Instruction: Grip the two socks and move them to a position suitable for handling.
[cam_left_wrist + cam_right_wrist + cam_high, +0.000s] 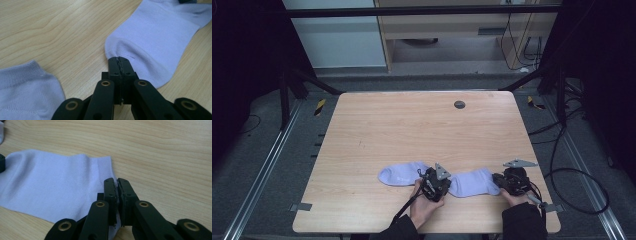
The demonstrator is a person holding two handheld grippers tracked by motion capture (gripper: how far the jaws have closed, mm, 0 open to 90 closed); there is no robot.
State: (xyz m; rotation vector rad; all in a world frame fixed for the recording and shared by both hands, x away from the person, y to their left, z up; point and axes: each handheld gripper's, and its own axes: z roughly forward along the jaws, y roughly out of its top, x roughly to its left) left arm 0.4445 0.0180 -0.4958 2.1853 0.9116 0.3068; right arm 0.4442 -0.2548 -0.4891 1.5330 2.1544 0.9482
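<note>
Two soft, fine-knit lavender socks lie flat near the front edge of the pale wood-grain table (412, 125). The left gripper (118, 60) pinches the right sock (472, 182) at its rounded toe, jaws pressed together, while the right gripper (116, 182) clamps its ribbed cuff edge. The left sock (399, 174) lies just beside it.

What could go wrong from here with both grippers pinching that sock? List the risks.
1. The left gripper bites only the very edge of the right sock, so the fabric could slip out when lifted.
2. The right gripper clamps the cuff at the other end; pulling apart may stretch the sock.
3. The other sock lies just beside the left gripper and could get dragged along.
</note>
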